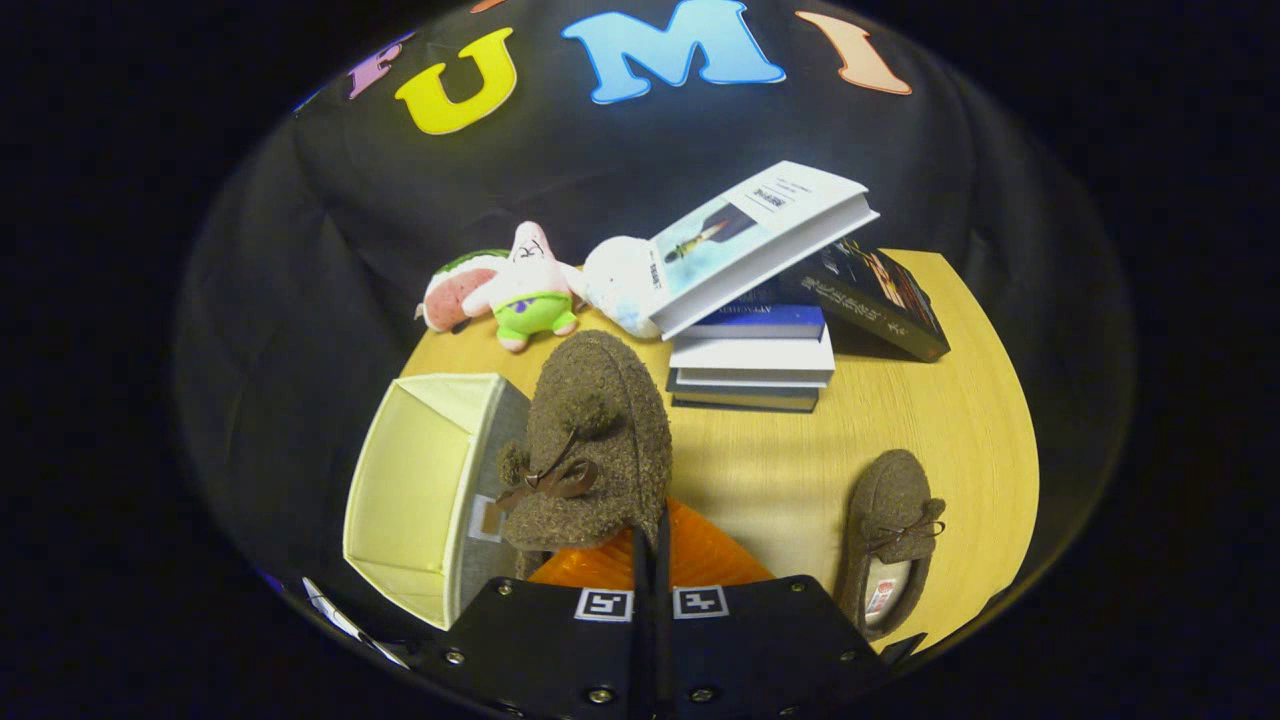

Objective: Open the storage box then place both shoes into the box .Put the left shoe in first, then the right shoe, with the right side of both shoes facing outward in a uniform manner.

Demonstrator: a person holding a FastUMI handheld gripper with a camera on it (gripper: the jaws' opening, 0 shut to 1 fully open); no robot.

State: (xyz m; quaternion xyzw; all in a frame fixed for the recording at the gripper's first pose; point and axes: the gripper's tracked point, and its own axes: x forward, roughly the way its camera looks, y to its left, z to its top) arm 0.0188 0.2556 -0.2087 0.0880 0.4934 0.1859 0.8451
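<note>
Fisheye rides above the fingers, facing down over the table.

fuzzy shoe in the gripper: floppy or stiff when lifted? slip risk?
Held shoe looks soft and fuzzy, so it probably sags a bit. Likely light. Gripper is nearly closed on its rim; that thin pinch may let it swing toward the open box.

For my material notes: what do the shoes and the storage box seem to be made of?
The held shoe, pinched by the hand-held gripper, and the second shoe look like curly brown fleece, matte and nubby. The storage box seems fabric-covered, judging by its soft, seamed edges.
</note>
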